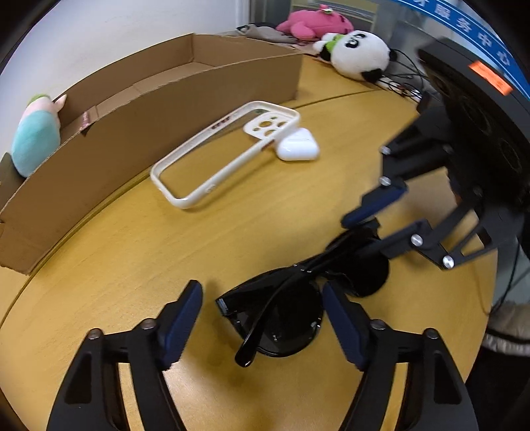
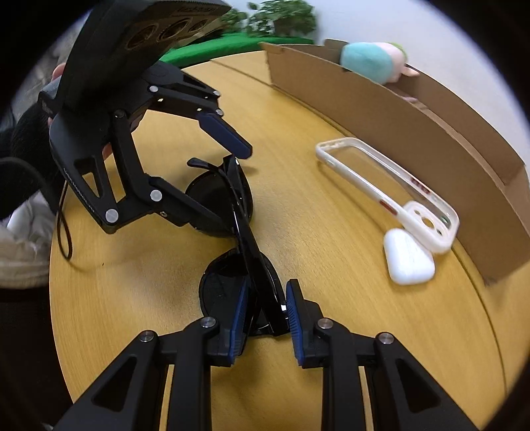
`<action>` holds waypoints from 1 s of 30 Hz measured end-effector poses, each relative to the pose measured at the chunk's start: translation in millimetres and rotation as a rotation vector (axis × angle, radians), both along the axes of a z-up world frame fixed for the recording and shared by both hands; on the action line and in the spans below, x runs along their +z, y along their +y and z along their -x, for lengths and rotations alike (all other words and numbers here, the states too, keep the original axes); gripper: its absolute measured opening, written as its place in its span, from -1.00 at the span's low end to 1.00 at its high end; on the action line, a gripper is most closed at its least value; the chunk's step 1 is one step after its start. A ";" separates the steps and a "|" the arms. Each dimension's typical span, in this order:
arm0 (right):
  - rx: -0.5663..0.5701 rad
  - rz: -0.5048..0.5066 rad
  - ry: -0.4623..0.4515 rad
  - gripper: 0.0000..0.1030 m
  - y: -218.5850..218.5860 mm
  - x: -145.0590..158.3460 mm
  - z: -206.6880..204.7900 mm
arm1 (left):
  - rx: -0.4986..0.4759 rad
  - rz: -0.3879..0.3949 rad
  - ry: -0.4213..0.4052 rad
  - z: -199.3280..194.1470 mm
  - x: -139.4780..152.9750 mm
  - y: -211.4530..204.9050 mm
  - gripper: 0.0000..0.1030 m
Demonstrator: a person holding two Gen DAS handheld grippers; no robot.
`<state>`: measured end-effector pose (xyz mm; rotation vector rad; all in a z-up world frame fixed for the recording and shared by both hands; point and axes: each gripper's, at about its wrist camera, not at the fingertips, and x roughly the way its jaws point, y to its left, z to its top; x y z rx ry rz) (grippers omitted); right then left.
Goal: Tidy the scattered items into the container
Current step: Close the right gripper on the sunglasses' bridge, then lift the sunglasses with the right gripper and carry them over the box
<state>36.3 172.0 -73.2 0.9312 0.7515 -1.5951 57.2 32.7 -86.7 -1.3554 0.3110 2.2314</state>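
My right gripper (image 2: 265, 318) pinches the sunglasses (image 2: 232, 212) on the bench (image 2: 331, 348); my left gripper (image 1: 261, 318) straddles them, fingers spread. Phone case (image 1: 218, 155) and earbud case (image 1: 298, 146) remain outside the cardboard box (image 1: 165, 109); a plush (image 1: 36, 136) seems already inside.

Round wooden table (image 1: 132, 265) – white wall (image 1: 99, 33) behind, green plants (image 2: 281, 16) beyond

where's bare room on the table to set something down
Free: bare table between the cardboard box and the sunglasses, in front of the phone case. Crowded: around the sunglasses, where both tools work, and where the earbud case touches the phone case.
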 end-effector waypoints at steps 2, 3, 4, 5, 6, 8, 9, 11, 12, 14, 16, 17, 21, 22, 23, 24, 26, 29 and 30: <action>0.037 -0.012 0.004 -0.56 -3.2 0.5 -0.7 | -0.010 0.000 -0.001 -2.1 1.1 0.1 0.34; 0.051 -0.016 0.005 -0.56 -4.1 -0.2 -0.9 | -0.011 -0.001 -0.002 -3.1 1.3 -0.4 0.34; 0.061 -0.020 0.007 -0.56 -4.7 -0.3 -0.2 | -0.012 -0.003 -0.003 -3.5 1.6 -1.2 0.33; 0.070 -0.026 0.009 -0.56 -5.5 -0.2 -0.2 | -0.010 -0.008 -0.006 -3.8 2.0 -2.2 0.32; 0.078 -0.033 0.016 -0.56 -5.7 -0.5 -0.9 | -0.006 -0.019 -0.011 -3.9 2.7 -4.3 0.29; 0.096 -0.050 0.034 -0.56 -5.7 -0.4 -3.1 | 0.010 -0.040 -0.022 -3.1 4.3 -9.1 -0.04; 0.103 -0.057 0.038 -0.56 -5.5 0.0 -3.8 | 0.025 -0.026 -0.026 -1.7 4.1 -12.8 -0.29; 0.122 -0.070 0.049 -0.56 -1.3 -3.1 -3.7 | 0.034 -0.046 -0.031 -1.2 5.8 -20.1 -0.30; 0.134 -0.077 0.053 -0.57 -1.5 -3.1 -4.5 | 0.033 -0.059 -0.025 -1.3 7.4 -21.5 -0.30; 0.157 -0.090 0.064 -0.59 -1.1 -6.3 -2.6 | 0.012 -0.057 0.000 -1.0 12.0 -19.1 -0.25; 0.198 -0.111 0.074 -0.59 -7.0 -6.9 -0.9 | -0.017 -0.030 0.016 1.9 12.1 -12.1 -0.13; 0.217 -0.118 0.075 -0.59 -7.0 -6.3 -2.7 | -0.045 -0.022 0.018 2.8 11.1 -6.9 -0.08; 0.289 -0.154 0.097 -0.66 -10.2 -6.0 -9.0 | -0.136 0.056 0.018 3.5 0.8 10.6 -0.04; 0.294 -0.162 0.106 -0.67 -11.0 -6.0 -8.8 | -0.145 0.049 0.014 3.3 1.2 11.1 -0.05; 0.297 -0.169 0.108 -0.67 -11.7 -6.2 -8.3 | -0.147 0.050 0.010 3.6 1.0 10.8 -0.09; 0.298 -0.172 0.111 -0.67 -12.3 -6.4 -8.2 | -0.145 0.049 0.008 3.8 1.5 10.3 -0.17; 0.295 -0.175 0.123 -0.67 -14.0 -6.6 -7.4 | -0.134 0.039 -0.003 4.6 2.5 6.5 -0.24; 0.267 -0.162 0.138 -0.70 -15.8 -4.2 -3.1 | -0.119 0.036 -0.017 2.5 1.3 5.0 -0.34; 0.257 -0.151 0.139 -0.71 -16.2 -1.9 -1.5 | -0.116 0.046 -0.016 0.3 0.8 5.9 -0.36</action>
